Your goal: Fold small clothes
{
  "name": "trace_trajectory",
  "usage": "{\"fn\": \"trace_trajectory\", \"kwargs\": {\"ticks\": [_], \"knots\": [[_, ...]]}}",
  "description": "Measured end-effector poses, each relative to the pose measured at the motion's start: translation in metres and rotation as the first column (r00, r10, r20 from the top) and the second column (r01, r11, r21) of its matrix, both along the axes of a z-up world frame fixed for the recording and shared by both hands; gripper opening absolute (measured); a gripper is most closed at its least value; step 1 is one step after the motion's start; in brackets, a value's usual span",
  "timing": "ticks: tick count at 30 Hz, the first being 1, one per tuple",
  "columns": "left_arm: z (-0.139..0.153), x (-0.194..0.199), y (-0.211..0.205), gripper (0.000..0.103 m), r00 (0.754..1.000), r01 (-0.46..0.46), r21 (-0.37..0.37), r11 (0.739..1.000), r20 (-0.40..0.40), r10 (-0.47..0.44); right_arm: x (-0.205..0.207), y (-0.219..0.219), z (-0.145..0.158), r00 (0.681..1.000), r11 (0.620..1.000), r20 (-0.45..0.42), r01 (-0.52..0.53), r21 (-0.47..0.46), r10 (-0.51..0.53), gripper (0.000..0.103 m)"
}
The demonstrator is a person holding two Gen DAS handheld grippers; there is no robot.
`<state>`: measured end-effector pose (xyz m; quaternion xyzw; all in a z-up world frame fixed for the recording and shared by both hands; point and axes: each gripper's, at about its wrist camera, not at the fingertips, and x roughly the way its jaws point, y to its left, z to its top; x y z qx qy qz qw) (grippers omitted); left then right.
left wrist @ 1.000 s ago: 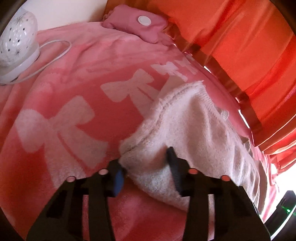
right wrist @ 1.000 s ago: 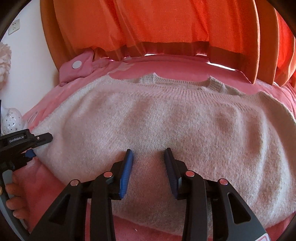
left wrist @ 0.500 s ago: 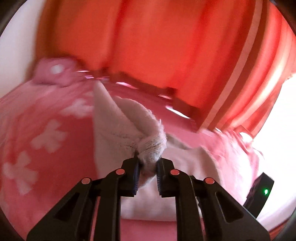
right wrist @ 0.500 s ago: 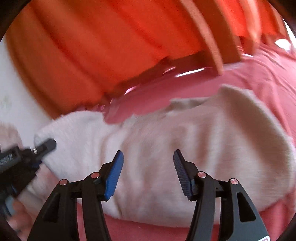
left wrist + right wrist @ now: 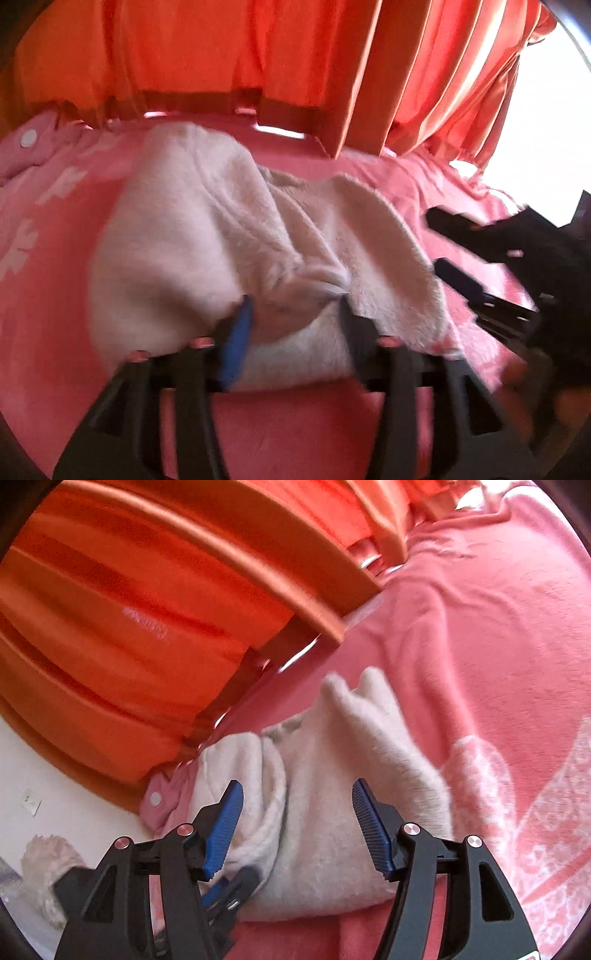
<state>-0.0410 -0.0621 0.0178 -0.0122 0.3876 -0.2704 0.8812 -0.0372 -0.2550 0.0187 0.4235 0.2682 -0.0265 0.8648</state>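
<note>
Sweater (image 5: 207, 236): cream knit, lying on the bed directly ahead of both sets of jaws, its left side turned over onto the middle in a thick, lumpy roll. In my judgement that side was carried across as the first lengthwise fold and set down there, which accounts for the bunching just ahead of the left jaws.

Left gripper (image 5: 295, 314): jaws apart, having just been opening. Folded knit sits between and just beyond the tips; the pads do not press it, so the fold reads as released.

Right gripper (image 5: 297, 827): jaws wide apart, having also just been opening, hovering over the near hem with cloth between them but unpinched. It is probably placed to take the opposite side next. The left tool's tip shows just below its left jaw.

Bed (image 5: 480, 635): covered by a pink blanket with pale bow prints, soft and yielding; folds may not lie crisp.

Room: orange curtains (image 5: 258, 55) hang beyond the far edge of the bed, with bright daylight to the right. A small pink pouch (image 5: 26, 147) lies far left of the left jaws.
</note>
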Motion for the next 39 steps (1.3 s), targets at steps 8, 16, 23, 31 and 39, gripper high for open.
{"fn": "trace_trajectory", "kwargs": {"ticks": [8,16,23,31,39], "knots": [[-0.022,-0.005,0.068,0.088,0.992,-0.123,0.168,0.978,0.028,0.120,0.052,0.041,-0.014,0.976,0.980,-0.096,-0.194,0.036,0.197,0.074],[-0.043,0.005,0.090,0.088,0.981,-0.193,0.158,0.968,-0.001,0.196,0.078,0.071,-0.023,0.946,0.966,-0.200,-0.259,0.002,0.255,0.074],[-0.061,0.029,0.096,0.035,0.963,-0.186,0.140,0.972,-0.169,0.209,0.099,0.100,-0.019,0.929,0.932,-0.276,-0.304,-0.197,0.245,0.034],[-0.039,0.013,0.088,0.010,0.975,-0.117,0.094,0.989,-0.181,0.132,-0.002,0.051,0.076,0.975,0.961,0.091,-0.179,-0.209,0.201,0.017],[-0.050,-0.009,0.057,0.010,0.975,-0.055,0.108,0.993,-0.210,0.076,-0.004,-0.025,-0.028,0.931,0.975,-0.314,-0.215,-0.060,0.186,0.024]]}}
